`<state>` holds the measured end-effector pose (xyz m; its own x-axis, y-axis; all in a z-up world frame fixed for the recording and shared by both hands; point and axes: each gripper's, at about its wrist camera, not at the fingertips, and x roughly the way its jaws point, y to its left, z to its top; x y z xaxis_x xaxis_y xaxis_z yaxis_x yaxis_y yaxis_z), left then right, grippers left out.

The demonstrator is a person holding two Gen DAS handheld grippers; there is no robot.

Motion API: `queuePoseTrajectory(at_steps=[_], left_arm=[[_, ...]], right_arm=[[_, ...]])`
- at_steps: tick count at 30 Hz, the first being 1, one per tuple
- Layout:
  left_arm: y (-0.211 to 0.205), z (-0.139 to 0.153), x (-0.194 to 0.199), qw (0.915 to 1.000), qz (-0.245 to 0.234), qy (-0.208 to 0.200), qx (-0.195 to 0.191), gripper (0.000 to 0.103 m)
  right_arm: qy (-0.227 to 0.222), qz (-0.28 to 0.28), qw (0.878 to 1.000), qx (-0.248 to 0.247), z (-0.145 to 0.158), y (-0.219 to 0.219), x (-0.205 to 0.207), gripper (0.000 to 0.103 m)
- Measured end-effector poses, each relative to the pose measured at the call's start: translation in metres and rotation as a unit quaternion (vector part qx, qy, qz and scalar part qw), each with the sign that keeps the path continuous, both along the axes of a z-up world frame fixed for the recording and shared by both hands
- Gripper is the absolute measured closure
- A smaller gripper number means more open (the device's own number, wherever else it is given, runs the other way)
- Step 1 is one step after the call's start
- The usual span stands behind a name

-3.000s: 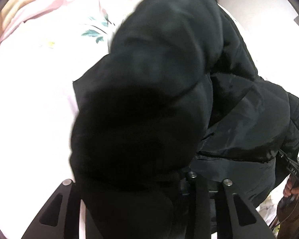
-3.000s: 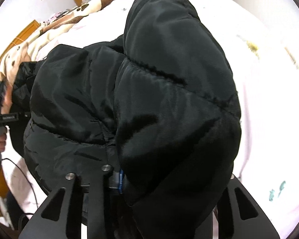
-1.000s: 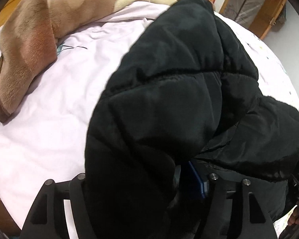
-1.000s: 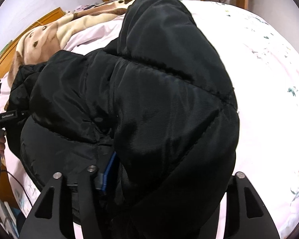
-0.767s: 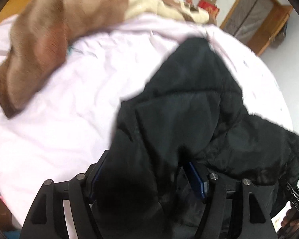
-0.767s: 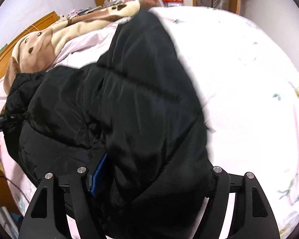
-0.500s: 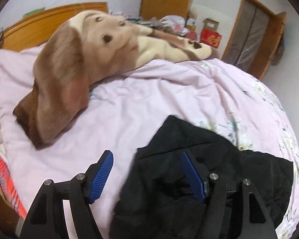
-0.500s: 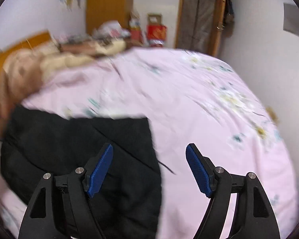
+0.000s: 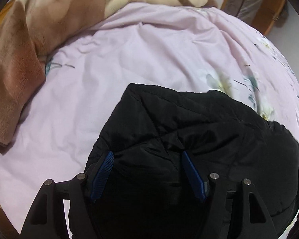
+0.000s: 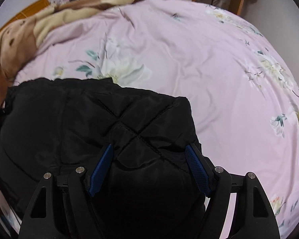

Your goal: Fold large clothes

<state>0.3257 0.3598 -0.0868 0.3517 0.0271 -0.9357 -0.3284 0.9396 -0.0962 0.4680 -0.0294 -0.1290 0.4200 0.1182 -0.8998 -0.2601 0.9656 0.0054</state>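
Observation:
A black quilted puffer jacket (image 9: 189,123) lies folded on the pink flowered bedsheet (image 9: 129,49). My left gripper (image 9: 147,153) points steeply down over the jacket's near left part. Its blue pads (image 9: 101,175) stand wide apart, with padded fabric showing between them but not pinched. In the right wrist view the jacket (image 10: 89,119) fills the lower left. My right gripper (image 10: 149,146) hovers over its right corner, jaws wide, blue pads (image 10: 197,171) on either side of a quilted fold without squeezing it.
A brown and cream plush blanket (image 9: 29,29) is heaped at the bed's far left, also visible as the blanket (image 10: 20,35). Bare pink sheet (image 10: 209,69) stretches beyond and right of the jacket. A wooden headboard (image 10: 33,8), wooden doors (image 9: 269,6) and clutter stand behind.
A second ago both grippers held the bunched jacket up close to the cameras. It dropped flat onto the bed, both jaws came free, and both grippers have now come down over it.

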Motion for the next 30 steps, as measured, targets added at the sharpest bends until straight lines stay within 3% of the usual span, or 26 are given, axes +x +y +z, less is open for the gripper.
queuePoseTrajectory(at_steps=[9,12,19,25,30], left_arm=[[-0.016,0.007,-0.011,0.9997,0.017,0.004,0.018,0.032],[-0.014,0.027,-0.028,0.9991,0.040,-0.012,0.008,0.032],[-0.017,0.083,-0.081,0.9977,0.033,-0.058,-0.008,0.032],[-0.055,0.122,-0.145,0.9945,0.008,-0.090,0.053,0.032],[-0.083,0.140,-0.201,0.9913,0.023,-0.117,0.057,0.032]], right_arm=[[0.041,-0.016,0.999,-0.021,-0.006,-0.011,0.000,0.028],[0.024,-0.032,0.999,-0.005,0.013,-0.023,-0.010,0.028],[-0.052,-0.061,0.995,0.053,0.084,-0.035,-0.061,0.028],[-0.092,-0.048,0.993,0.049,0.115,-0.008,-0.122,0.028],[-0.132,-0.036,0.990,0.040,0.132,0.016,-0.182,0.028]])
